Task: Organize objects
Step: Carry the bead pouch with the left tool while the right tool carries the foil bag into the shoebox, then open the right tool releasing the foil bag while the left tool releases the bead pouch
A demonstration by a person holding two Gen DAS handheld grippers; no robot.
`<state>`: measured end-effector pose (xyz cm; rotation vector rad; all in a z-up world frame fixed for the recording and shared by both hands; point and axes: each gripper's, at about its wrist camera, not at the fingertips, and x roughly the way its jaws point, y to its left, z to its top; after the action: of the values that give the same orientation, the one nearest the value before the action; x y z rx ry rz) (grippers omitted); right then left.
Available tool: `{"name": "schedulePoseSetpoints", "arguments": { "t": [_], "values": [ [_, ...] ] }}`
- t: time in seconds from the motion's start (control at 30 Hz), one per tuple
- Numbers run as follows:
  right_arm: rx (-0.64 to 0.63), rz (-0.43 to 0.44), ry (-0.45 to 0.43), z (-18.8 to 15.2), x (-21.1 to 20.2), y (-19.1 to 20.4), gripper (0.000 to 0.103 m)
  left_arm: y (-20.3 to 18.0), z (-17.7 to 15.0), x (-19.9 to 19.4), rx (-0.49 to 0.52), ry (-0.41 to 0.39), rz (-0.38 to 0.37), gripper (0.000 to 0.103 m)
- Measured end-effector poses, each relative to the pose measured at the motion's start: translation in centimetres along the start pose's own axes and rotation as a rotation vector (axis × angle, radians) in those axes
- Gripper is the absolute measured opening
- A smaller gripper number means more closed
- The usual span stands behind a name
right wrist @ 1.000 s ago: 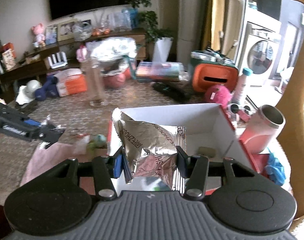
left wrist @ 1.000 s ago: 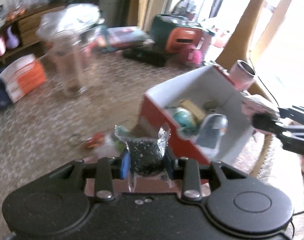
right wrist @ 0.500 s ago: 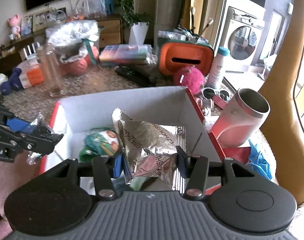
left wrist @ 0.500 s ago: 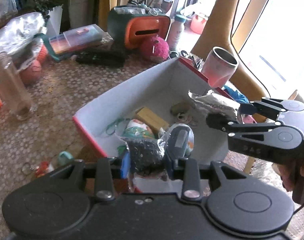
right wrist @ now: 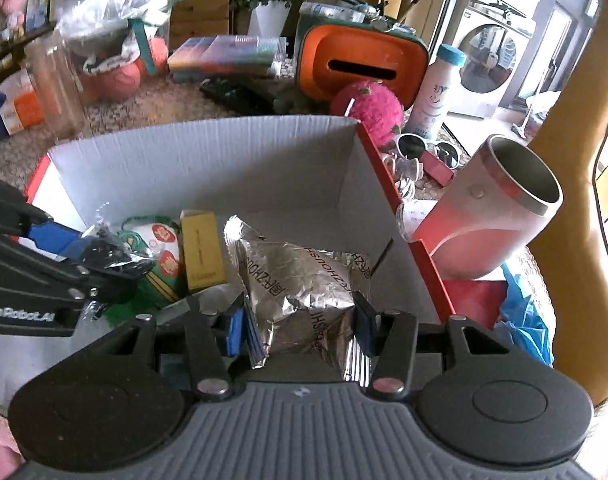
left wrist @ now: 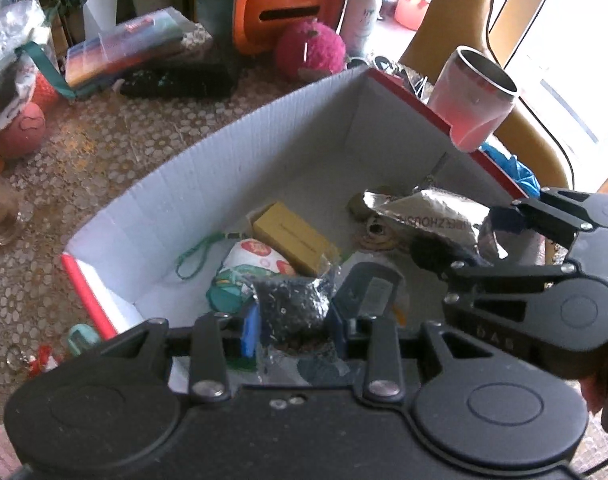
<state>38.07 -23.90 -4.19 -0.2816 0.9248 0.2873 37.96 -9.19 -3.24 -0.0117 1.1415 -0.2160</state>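
Observation:
A red box with white inner walls point(left wrist: 232, 168) point(right wrist: 208, 160) stands open in front of me. My left gripper point(left wrist: 292, 320) is shut on a small clear packet of dark seeds point(left wrist: 292, 304) and holds it over the box's near left part; it also shows in the right wrist view point(right wrist: 104, 256). My right gripper point(right wrist: 300, 324) is shut on a crumpled silver foil packet point(right wrist: 300, 280) and holds it over the box's right part; the foil packet also shows in the left wrist view point(left wrist: 431, 216). Inside the box lie a yellow carton point(left wrist: 292, 236), a green-and-white round packet point(left wrist: 248, 268) and a green cord point(left wrist: 196, 256).
A pink metal tumbler point(right wrist: 499, 204) stands by the box's right wall. Behind the box are a pink plush ball point(right wrist: 367, 108), an orange-and-green case point(right wrist: 359, 64), a white bottle point(right wrist: 435, 92), sunglasses point(right wrist: 427, 148) and a black remote point(left wrist: 176, 80). A clear glass point(right wrist: 56, 80) stands at left.
Both grippers have moved forward and lower over the box with their packets. The box looms larger in both views, and the two grippers have come closer together.

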Motion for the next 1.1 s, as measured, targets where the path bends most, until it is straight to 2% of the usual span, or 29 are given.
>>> {"name": "schedulePoseSetpoints", "arguments": {
  "t": [0.33, 0.73, 1.0, 1.1],
  "values": [
    [-0.015, 0.022, 0.028, -0.5, 1.3, 0.4, 0.051, -0.9, 0.0, 2.1, 0.037, 0.049, 0.025, 0.034],
    [-0.031, 0.034, 0.050, -0.8, 1.7, 0.3, 0.052, -0.7, 0.2, 3.2, 0.030, 0.091, 0.040, 0.037],
    [-0.020, 0.055, 0.024, -0.8, 0.5, -0.1, 0.055, -0.7, 0.0, 2.8, 0.040, 0.087, 0.041, 0.039],
    [-0.014, 0.059, 0.012, -0.8, -0.3, -0.2, 0.060, -0.6, -0.1, 2.3, 0.035, 0.080, 0.037, 0.042]
  ]
}}
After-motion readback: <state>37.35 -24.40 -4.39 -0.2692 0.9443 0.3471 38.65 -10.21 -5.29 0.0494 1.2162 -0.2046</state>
